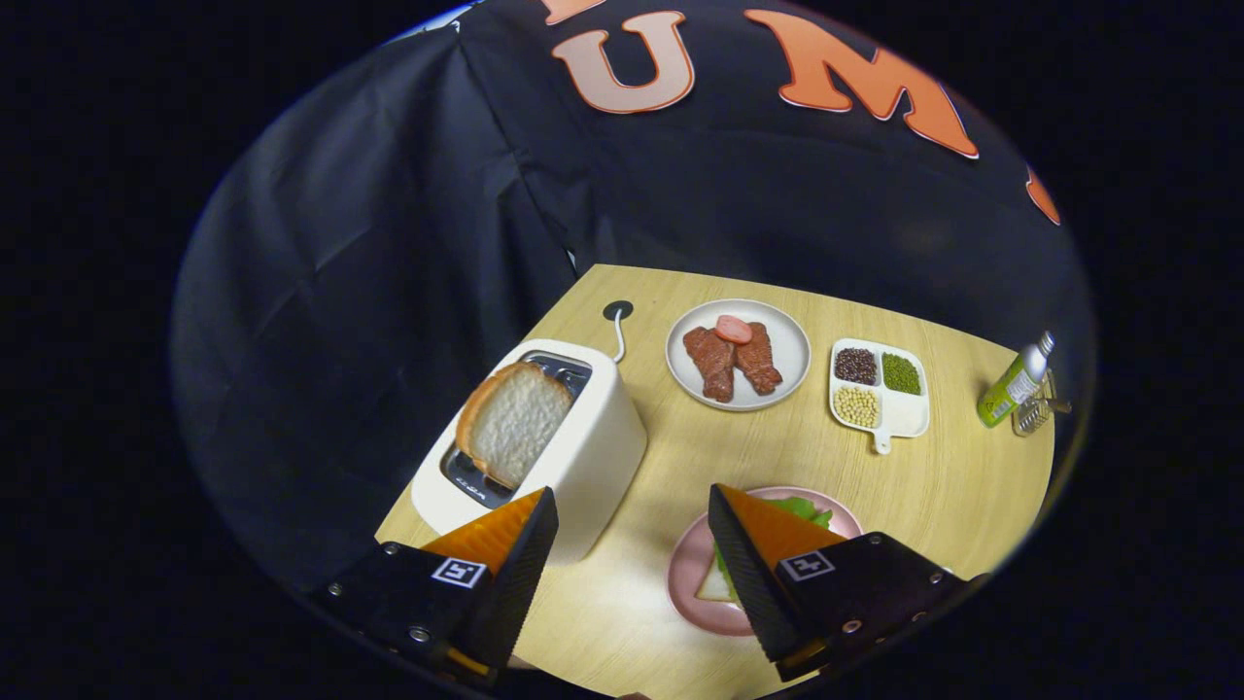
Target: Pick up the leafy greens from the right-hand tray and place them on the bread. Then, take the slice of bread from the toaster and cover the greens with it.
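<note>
The tool (632, 544) hangs above the bench (962, 486) with its two fingers spread wide and nothing between them — only bare wood shows in the gap. The leafy greens (802, 507) already lie on the pink plate (692, 574) at the bench's near edge, with a pale corner of bread (716, 586) peeping out beneath them; the right finger hides most of that stack, so how squarely the greens sit on the bread is hard to say. The slice of bread (512, 420) stands tilted in the slot of the white toaster (583, 457), near the bench's left edge, just beyond the left finger.

The step left looks to be the lift from the toaster, and that is where trouble is likeliest. The slice leans rather than standing upright, so fingers coming down straight may catch only one crust corner and tear or crumple the soft crumb. A hard squeeze would crush it; a light one could let it slip back into the slot. The toaster sits close to the bench's edge — a sideways tug might drag it off. Setting the slice down carelessly could push the greens off the plate.
</note>
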### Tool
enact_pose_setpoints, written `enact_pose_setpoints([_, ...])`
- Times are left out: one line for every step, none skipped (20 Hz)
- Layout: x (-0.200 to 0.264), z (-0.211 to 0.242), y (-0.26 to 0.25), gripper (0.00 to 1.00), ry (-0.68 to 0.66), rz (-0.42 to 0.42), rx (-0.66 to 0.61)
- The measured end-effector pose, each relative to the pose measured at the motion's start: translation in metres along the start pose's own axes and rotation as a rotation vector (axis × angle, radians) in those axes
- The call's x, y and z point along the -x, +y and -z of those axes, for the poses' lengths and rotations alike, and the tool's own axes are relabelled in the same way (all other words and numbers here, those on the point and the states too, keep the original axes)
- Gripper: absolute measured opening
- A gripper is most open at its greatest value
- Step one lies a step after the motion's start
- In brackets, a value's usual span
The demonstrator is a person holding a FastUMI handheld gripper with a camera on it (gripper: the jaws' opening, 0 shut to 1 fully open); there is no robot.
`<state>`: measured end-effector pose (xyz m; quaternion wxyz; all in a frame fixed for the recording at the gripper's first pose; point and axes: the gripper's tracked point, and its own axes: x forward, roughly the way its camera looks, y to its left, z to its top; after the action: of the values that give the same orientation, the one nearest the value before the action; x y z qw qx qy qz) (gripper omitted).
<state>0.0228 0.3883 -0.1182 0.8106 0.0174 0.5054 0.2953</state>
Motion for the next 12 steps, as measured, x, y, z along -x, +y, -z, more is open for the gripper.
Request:
enact_pose_setpoints([-0.002, -0.007, 0.008, 0.94, 0.004, -0.011, 0.004])
enact_pose_setpoints([-0.004, -0.012, 0.018, 0.94, 0.006, -0.018, 0.005])
enact_pose_setpoints([-0.006, -0.018, 0.027, 0.94, 0.009, -0.029, 0.007])
enact_pose_setpoints([-0.011, -0.023, 0.034, 0.94, 0.020, -0.040, 0.004])
enact_pose_setpoints([-0.014, -0.028, 0.042, 0.94, 0.030, -0.052, -0.001])
enact_pose_setpoints([-0.015, -0.031, 0.048, 0.94, 0.041, -0.061, 0.000])
enact_pose_setpoints([-0.018, -0.036, 0.052, 0.94, 0.044, -0.060, -0.003])
enact_pose_setpoints([-0.021, -0.040, 0.055, 0.94, 0.053, -0.063, -0.002])
enact_pose_setpoints([-0.025, -0.044, 0.059, 0.94, 0.062, -0.067, -0.002])
enact_pose_setpoints([-0.028, -0.046, 0.063, 0.93, 0.071, -0.070, -0.003])
enact_pose_setpoints([-0.032, -0.050, 0.067, 0.93, 0.079, -0.069, -0.002])
enact_pose_setpoints([-0.035, -0.051, 0.068, 0.92, 0.086, -0.064, -0.002])
